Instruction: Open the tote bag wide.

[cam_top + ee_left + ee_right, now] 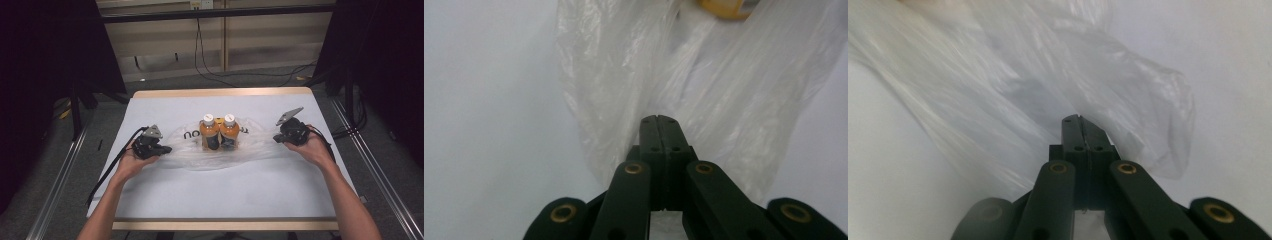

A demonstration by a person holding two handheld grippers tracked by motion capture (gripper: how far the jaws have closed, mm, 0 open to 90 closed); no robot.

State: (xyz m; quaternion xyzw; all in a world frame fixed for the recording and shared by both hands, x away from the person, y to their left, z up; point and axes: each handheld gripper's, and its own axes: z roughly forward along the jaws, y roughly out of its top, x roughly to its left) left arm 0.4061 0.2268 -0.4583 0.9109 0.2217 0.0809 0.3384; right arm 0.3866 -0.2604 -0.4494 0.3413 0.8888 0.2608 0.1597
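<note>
Two orange bottles stand side by side at the centre of the high view, each with one white cap, so two caps in all. One clear plastic bag lies spread under and around them across the middle of the frame. One bench with a pale cover carries them. Two tools are there: the left tool at centre left and the right tool at centre right, each held in one hand, two hands in all.

Only part of a dark print, reading roughly "no", can be made out on the clear plastic bag.
</note>
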